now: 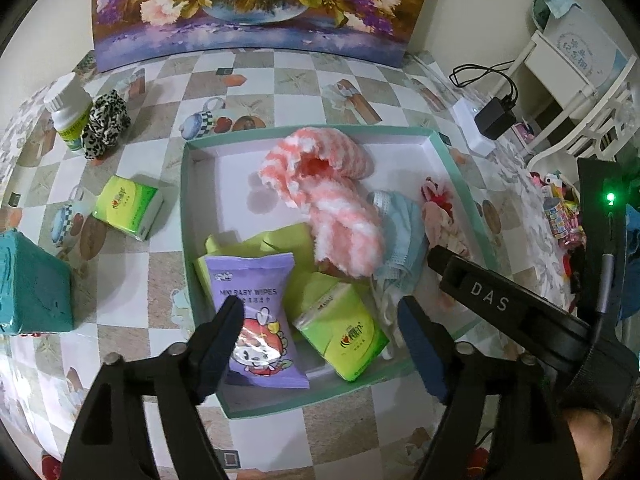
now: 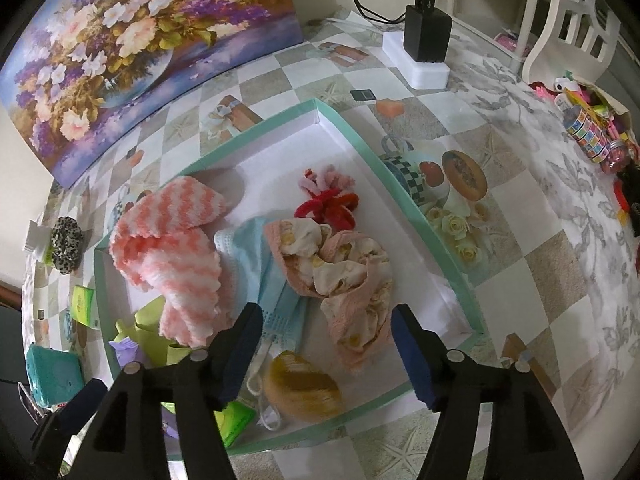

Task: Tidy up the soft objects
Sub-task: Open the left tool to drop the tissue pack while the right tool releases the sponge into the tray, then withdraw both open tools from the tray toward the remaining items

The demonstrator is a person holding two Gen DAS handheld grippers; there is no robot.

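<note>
A teal-rimmed white tray [image 1: 185, 208] [image 2: 440, 216] holds soft items: a pink-and-white fluffy sock pair [image 1: 328, 208] [image 2: 172, 240], a blue face mask [image 1: 400, 232] [image 2: 248, 256], a pink patterned cloth [image 2: 348, 264], a red hair tie [image 2: 332, 204], a yellow-green glove [image 1: 280, 244], a purple baby wipes pack [image 1: 260, 320], a green tissue pack [image 1: 344, 332] and a tan round sponge [image 2: 300, 388]. My left gripper [image 1: 320, 320] hovers open over the wipes and tissue pack. My right gripper [image 2: 326, 320] stands open above the pink cloth, touching nothing.
Left of the tray on the checked tablecloth lie a second green tissue pack [image 1: 128, 206], a leopard scrunchie [image 1: 106, 124], a white bottle [image 1: 70, 114] and a teal box [image 1: 32, 280]. A flower painting [image 1: 248, 8] leans at the back. A charger on a white block [image 2: 426, 40] sits at the right.
</note>
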